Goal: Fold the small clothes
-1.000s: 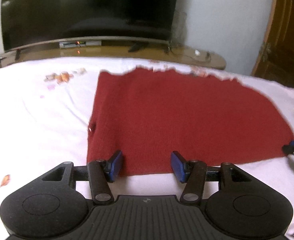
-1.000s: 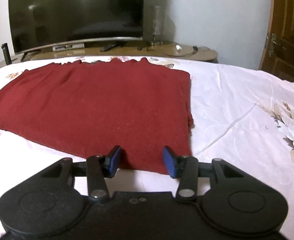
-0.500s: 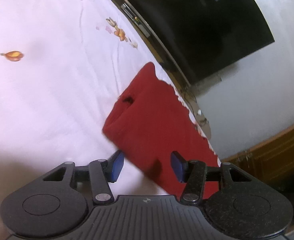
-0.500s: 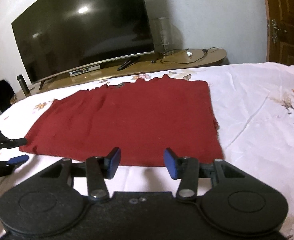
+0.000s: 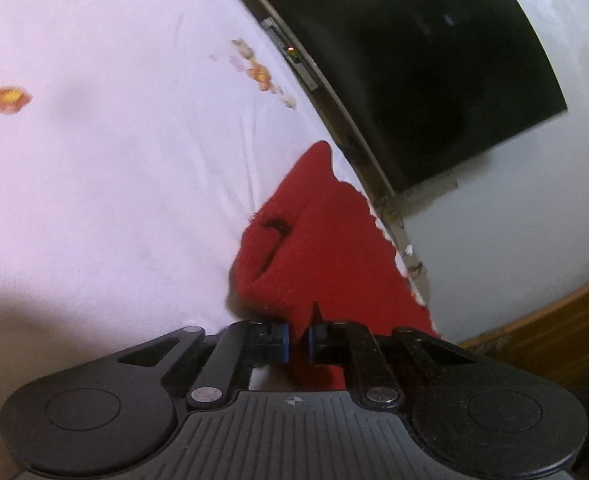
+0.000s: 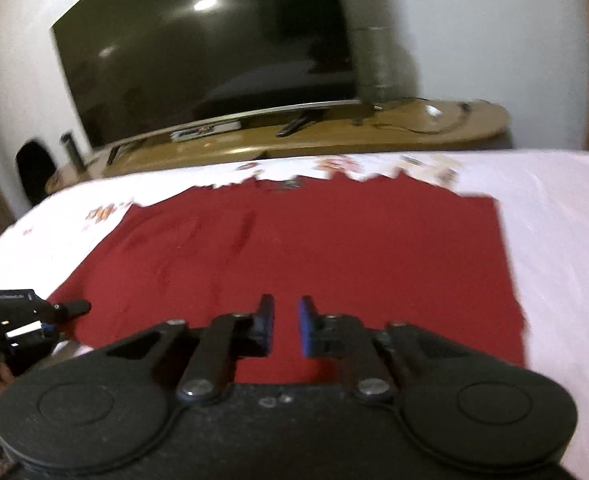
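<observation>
A dark red cloth (image 6: 314, 256) lies spread on the white flowered bed sheet (image 6: 562, 240). In the left wrist view the cloth (image 5: 326, 248) is bunched at its near corner, and my left gripper (image 5: 297, 342) is shut on that corner edge, tilted sideways. My right gripper (image 6: 285, 326) is nearly shut over the cloth's near edge, with red cloth between the blue pads (image 6: 305, 326). The left gripper also shows in the right wrist view (image 6: 54, 312) at the cloth's left corner.
A large dark TV (image 6: 206, 52) stands on a low wooden stand (image 6: 374, 128) beyond the bed. A wooden door (image 5: 554, 340) is at the right. The sheet (image 5: 94, 160) extends left of the cloth.
Both grippers were open at the cloth's near edge; now both have closed on it. The left gripper has rolled sideways and pinched the left corner, bunching the cloth.
</observation>
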Demonstrator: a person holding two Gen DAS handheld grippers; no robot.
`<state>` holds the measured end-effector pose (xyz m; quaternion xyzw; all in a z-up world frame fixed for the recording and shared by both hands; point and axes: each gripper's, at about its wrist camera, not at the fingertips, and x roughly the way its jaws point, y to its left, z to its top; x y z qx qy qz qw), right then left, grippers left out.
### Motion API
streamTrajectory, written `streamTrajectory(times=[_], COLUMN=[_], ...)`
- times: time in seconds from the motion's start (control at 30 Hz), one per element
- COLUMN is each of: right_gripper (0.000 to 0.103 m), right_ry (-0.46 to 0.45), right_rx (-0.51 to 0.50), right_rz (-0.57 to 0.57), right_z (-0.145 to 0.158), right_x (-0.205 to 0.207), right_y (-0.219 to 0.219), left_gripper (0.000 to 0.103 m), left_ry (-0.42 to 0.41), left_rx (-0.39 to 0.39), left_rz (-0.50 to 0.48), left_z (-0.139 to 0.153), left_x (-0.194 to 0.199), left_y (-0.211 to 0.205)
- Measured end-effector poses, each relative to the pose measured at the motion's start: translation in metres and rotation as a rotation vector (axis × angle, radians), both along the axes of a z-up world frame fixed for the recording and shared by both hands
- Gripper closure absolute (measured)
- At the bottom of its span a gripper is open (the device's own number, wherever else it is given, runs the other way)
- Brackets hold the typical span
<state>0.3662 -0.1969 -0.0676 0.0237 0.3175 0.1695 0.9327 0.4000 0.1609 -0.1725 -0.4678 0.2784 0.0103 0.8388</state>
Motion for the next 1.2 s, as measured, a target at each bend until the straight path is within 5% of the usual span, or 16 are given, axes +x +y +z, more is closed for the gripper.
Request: streamTrajectory(times=[0.17,0.3,0.53,0.7,0.8,0.83,0.9,1.0,1.07,1.13,1.2], right_gripper=[0.097,0.102,0.102,0.103,0.1,0.088,0.085,0.07,0.068,0.058,0.049], right_ry=[-0.01,0.09,-0.019,0.029,0.108,0.101,0.07,0.055,0.071,0.068,0.055], right_rx=[-0.007,-0.073,-0.136,0.01,0.243,0.335,0.433,0.512,0.556,0.572,0.591], right_rz=[0.056,0.062,0.092,0.044,-0.067,-0.155,-0.294,-0.443,-0.51,-0.543,-0.552], right_z=[-0.005,-0.035,-0.045,-0.045,-0.04,-0.038,-0.037,-0.042,-0.048,-0.048,-0.048], right_x=[0.038,0.057,0.04,0.047,0.046,0.036,0.012,-0.028,-0.051,-0.071,-0.087], right_y=[0.036,0.047,0.05,0.034,-0.009,-0.037,-0.087,-0.158,-0.195,-0.219,-0.228], left_gripper=[0.095,0.095,0.095,0.095,0.095,0.095,0.095,0.094,0.093,0.062,0.046], left_ry=[-0.009,-0.036,-0.176,-0.343,-0.399,-0.397,-0.366,-0.204,-0.138,-0.238,-0.314], left_rx=[0.021,0.063,0.216,0.358,0.409,0.416,0.41,0.367,0.418,0.392,0.34], left_rz=[-0.005,-0.029,-0.157,-0.407,-0.611,-0.676,-0.795,-0.986,-0.997,-0.99,-0.938], left_z=[0.004,0.013,0.073,0.148,0.165,0.162,0.143,0.088,0.078,0.095,0.115], left_x=[-0.001,0.0,0.018,0.056,0.076,0.082,0.092,0.107,0.097,0.079,0.07], left_y=[-0.002,0.003,-0.02,-0.093,-0.159,-0.182,-0.227,-0.289,-0.304,-0.289,-0.254])
